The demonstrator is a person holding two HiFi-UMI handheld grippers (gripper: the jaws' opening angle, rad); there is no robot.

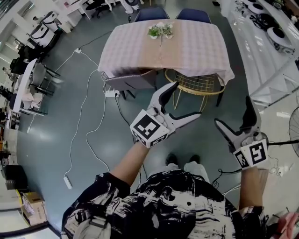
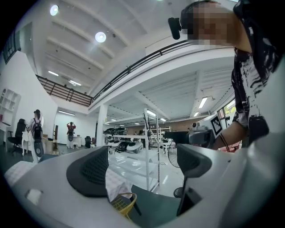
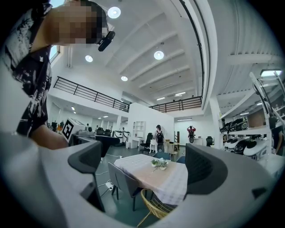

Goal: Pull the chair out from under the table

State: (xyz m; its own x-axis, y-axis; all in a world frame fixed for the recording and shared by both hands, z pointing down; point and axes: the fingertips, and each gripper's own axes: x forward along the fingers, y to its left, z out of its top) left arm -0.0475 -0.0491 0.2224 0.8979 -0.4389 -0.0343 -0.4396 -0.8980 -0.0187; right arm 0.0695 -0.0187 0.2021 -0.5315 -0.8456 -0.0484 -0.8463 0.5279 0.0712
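Two grippers hang in the air on the near side of the desk (image 1: 187,53), and neither holds anything. The left gripper (image 1: 186,100) has its jaws wide apart, just short of the desk's near edge; the right gripper (image 1: 233,112) is equally wide and further back from that edge. The likely target is the yellow wire chair (image 1: 196,85), tucked under the near edge of the desk, with only its curved back rim and part of the seat showing below the checked tablecloth. A grey chair (image 1: 135,81) sits at the desk's near-left corner, and two blue chairs (image 1: 152,13) stand at the far side.

The step in hand looks like the approach, with no contact yet. To do it well, bring the left gripper down over the top rim of the yellow chair's back and close firmly on the rim rather than on the thin wires. Draw the chair straight away from the desk, low and level, so that its legs slide. Keep the hanging cloth clear, since a snag could upset the small potted plant (image 1: 160,31) at the desk's middle.
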